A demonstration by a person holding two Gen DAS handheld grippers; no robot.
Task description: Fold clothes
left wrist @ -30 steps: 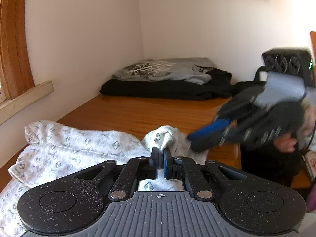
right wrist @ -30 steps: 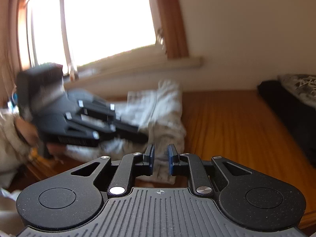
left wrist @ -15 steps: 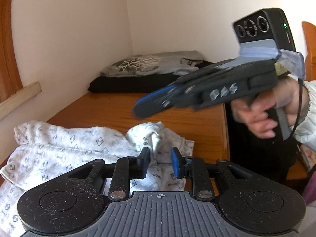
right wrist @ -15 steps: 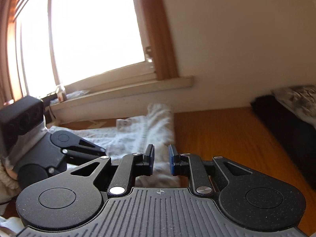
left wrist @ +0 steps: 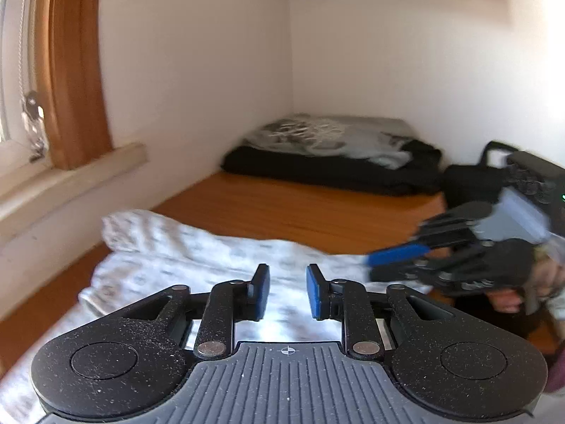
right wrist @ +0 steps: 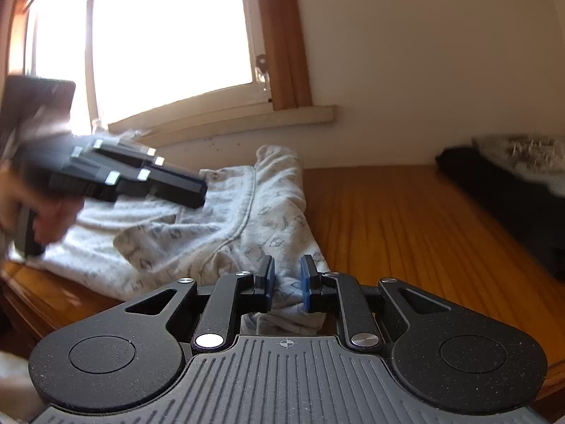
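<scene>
Since the earlier frame the left gripper (left wrist: 287, 291) has let go of the garment (right wrist: 226, 233) and risen, fingers opening, empty. Right gripper (right wrist: 285, 282) sits narrowly parted over its near edge, seemingly unclamped. Next: regrasp and fold on the surface (right wrist: 406, 219).
</scene>
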